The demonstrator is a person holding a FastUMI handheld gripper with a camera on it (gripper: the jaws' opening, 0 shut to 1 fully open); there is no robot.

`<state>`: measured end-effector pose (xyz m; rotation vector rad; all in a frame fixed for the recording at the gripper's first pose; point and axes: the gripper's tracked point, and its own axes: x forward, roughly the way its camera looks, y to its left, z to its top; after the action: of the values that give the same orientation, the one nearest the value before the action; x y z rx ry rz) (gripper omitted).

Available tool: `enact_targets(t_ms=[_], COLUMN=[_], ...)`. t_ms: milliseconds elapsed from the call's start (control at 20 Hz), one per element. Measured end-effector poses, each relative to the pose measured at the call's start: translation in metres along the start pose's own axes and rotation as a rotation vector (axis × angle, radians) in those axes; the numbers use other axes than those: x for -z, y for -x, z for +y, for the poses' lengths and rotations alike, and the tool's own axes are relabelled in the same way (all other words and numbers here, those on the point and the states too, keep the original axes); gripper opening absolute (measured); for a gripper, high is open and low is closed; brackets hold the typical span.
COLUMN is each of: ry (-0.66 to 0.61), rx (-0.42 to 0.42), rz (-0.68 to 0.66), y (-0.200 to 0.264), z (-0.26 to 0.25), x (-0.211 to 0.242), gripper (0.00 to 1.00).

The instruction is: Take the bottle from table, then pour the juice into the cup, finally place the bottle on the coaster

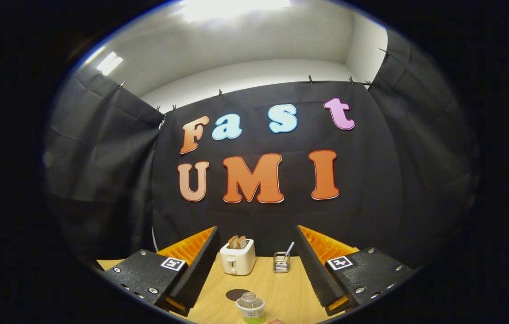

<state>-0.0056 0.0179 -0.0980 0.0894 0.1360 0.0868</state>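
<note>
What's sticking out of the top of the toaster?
Two slices of toast stand in the toaster slots, their upper parts showing; the lower parts are hidden inside. The hand-held gripper is open, with the toaster beyond its fingers.

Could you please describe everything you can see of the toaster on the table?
The toaster is a small, boxy appliance with rounded corners and a smooth cream-white shell that looks like plastic. Two browned bread slices stand upright out of its top slots. It sits upright on the wooden table near the black cloth wall, left of a small wire basket, touching neither. It lies well beyond the open claw, whose fingers frame it without contact.
</note>
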Motion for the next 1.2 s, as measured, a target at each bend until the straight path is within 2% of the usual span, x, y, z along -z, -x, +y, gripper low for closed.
enact_targets(t_ms=[400,600,950,1200], ry=[-0.035,-0.005,-0.042,-0.053], rx=[-0.045,-0.064,-0.098,-0.075], rz=[0.055,0.079,0.205,0.251], y=[-0.010,-0.009,-0.010,-0.013], z=[-0.001,0.007,0.020,0.013], x=[0.078,0.113,0.193,0.228], gripper=[0.98,0.98,0.98,0.98])
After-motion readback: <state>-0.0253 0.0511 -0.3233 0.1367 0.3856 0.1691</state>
